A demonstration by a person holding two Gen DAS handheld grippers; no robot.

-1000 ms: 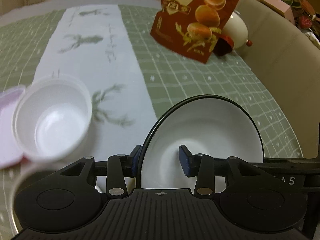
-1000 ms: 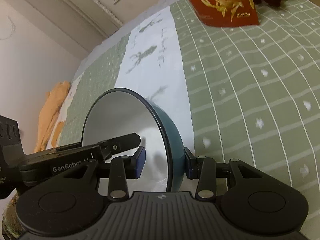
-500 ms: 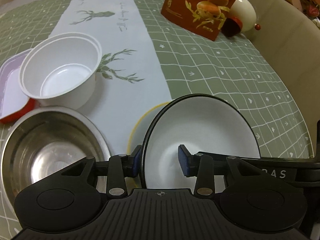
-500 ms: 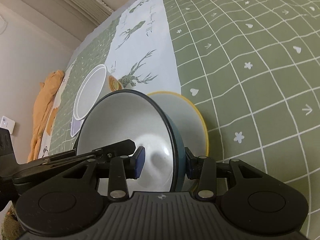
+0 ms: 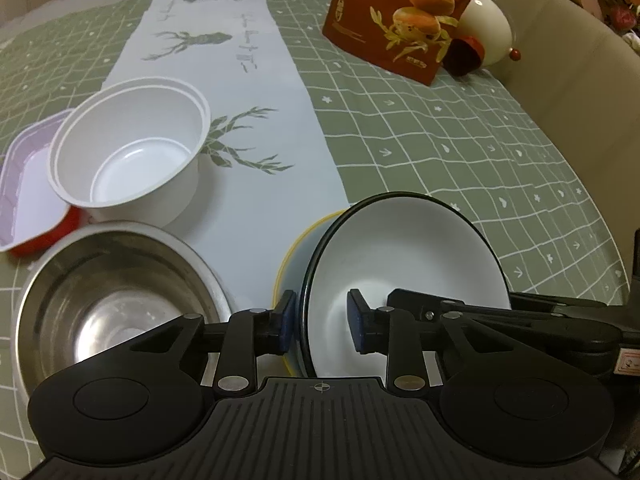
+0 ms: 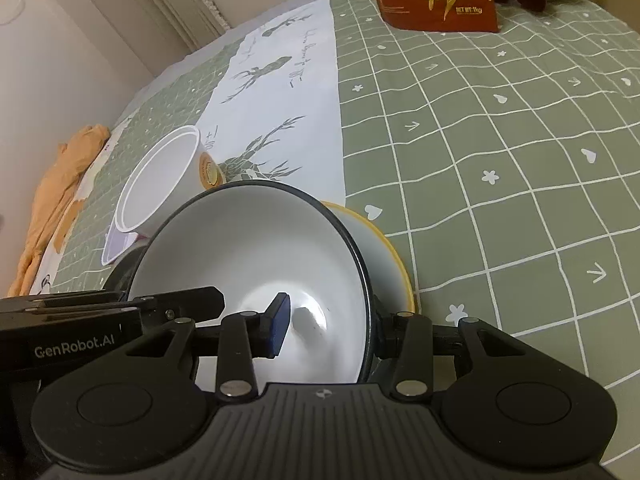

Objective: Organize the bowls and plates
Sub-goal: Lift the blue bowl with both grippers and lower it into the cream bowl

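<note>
As we lower the dark-rimmed bowl (image 5: 404, 264) tilted into the yellow-rimmed bowl (image 5: 292, 252) on the green tablecloth (image 6: 500, 140), the right gripper (image 6: 332, 330) clamps its wall, one pad inside and one outside. The left gripper (image 5: 322, 322) straddles the opposite rim, jaws closing, with a gap showing at the inner pad. We judge it best to level the bowl and seat it before letting go. The steel bowl (image 5: 100, 300) and white tub (image 5: 132, 160) sit left of the yellow-rimmed bowl. Whether the two bowls touch is hidden, and we cannot tell.
</note>
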